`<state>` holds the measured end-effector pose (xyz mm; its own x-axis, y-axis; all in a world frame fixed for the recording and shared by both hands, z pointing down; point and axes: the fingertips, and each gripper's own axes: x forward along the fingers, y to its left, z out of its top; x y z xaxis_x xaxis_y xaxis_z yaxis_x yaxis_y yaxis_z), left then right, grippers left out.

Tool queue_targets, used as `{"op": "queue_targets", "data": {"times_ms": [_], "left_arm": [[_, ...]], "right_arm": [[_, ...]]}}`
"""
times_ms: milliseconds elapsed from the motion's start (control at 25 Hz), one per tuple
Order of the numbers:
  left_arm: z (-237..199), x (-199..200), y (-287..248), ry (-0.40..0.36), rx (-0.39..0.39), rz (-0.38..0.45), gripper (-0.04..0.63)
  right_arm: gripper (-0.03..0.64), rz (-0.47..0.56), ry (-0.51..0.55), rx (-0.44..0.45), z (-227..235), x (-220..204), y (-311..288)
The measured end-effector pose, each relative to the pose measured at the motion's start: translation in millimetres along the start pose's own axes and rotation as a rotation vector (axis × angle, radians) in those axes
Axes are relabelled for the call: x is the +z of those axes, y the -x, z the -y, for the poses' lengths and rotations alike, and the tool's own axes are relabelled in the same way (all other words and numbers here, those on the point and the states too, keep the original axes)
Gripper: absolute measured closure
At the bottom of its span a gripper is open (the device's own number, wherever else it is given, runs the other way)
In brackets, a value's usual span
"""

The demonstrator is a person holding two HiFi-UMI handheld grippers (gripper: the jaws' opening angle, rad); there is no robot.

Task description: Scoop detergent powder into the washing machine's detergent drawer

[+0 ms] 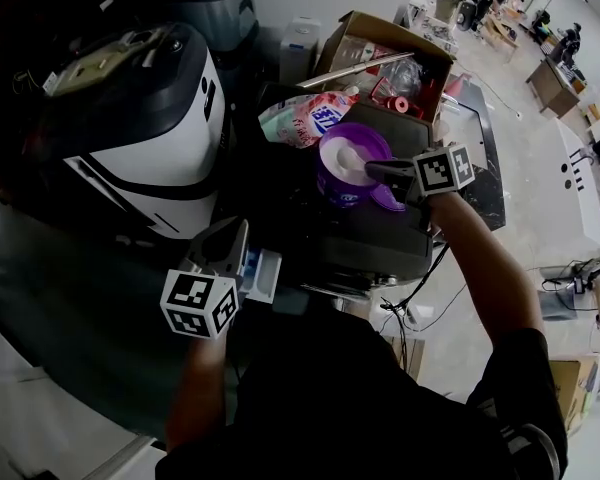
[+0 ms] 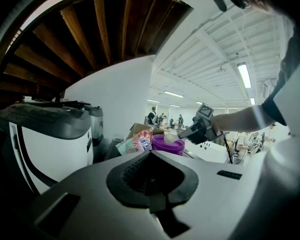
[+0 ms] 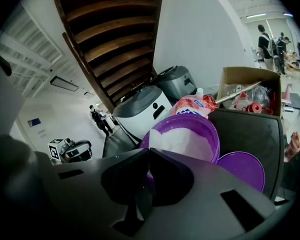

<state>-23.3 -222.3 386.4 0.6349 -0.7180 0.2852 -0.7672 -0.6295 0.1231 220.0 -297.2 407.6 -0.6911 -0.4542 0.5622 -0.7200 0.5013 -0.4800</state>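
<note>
In round purple tub, white powder, scoop

On the washing machine the detergent powder tub stands with the scoop in it, and its lid lies just right. Behind are a detergent pouch and a cardboard box. The detergent drawer juts toward me at front left.

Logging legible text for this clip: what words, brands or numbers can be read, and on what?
Blue label on the pink pouch: characters, too blurred to read.
Marker cubes on the left tool and right tool: square patterns only, no words.
The purple tub, white scoop and cardboard box: no legible print.
So nothing can be quoted.
</note>
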Motion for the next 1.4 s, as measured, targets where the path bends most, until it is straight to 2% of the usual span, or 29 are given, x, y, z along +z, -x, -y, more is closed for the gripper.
{"op": "queue_targets", "data": {"times_ms": [240, 520, 760, 1040, 1400], "left_arm": [[3.7, 2.6, 5.0, -0.006, 0.026, 0.009, 0.588], [28.2, 8.7, -10.0, -0.014, 0.044, 0.008, 0.588], [53.9, 11.8, -25.3, -0.025, 0.052, -0.012, 0.588], [72.5, 10.6, -41.0, -0.036, 0.073, -0.022, 0.588], [63.9, 13.9, -40.0, -0.037, 0.107, -0.014, 0.588]], "right_arm": [[0.595, 0.068, -0.052, 0.028, 0.2, 1.1, 7.8], [0.595, 0.135, -0.080, 0.062, 12.1, 5.0, 23.3], [0.595, 0.174, -0.151, 0.130, 21.7, -0.1, 35.2], [0.595, 0.196, -0.174, 0.196, 27.2, -6.6, 40.9], [0.595, 0.254, -0.216, 0.292, 7.7, 3.5, 41.8]]}}
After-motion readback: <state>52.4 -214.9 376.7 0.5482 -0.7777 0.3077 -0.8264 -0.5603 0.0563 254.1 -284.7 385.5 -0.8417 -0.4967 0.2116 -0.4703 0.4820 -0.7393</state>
